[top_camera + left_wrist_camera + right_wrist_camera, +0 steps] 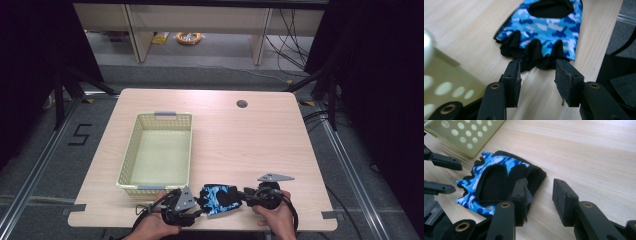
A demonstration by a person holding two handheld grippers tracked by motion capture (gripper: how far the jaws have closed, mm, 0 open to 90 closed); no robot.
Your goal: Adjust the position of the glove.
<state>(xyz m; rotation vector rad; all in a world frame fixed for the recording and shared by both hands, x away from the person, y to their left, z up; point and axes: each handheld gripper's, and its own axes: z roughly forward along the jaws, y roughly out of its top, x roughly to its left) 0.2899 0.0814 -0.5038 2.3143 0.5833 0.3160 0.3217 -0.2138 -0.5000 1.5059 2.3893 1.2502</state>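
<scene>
A blue camouflage fingerless glove (pixel 220 197) (pixel 544 27) (pixel 491 180) with black trim lies flat on the wooden table (pixel 240 140) near its front edge, between my two grippers. My left gripper (pixel 200 201) (pixel 537 68) is open. Its jaws stand apart at the glove's black finger ends, which reach just into the gap. My right gripper (pixel 246 195) (pixel 540 186) is open at the glove's cuff side, its left jaw beside the black cuff and bare table between the jaws. The left gripper (pixel 441 175) is also visible open in the right gripper view.
A pale yellow perforated basket (pixel 130 150) (pixel 449 75) (pixel 474 135) stands on the table's left half, close behind my left gripper. A round cable hole (pixel 242 104) sits near the table's far edge. Bare wood spreads across the right half.
</scene>
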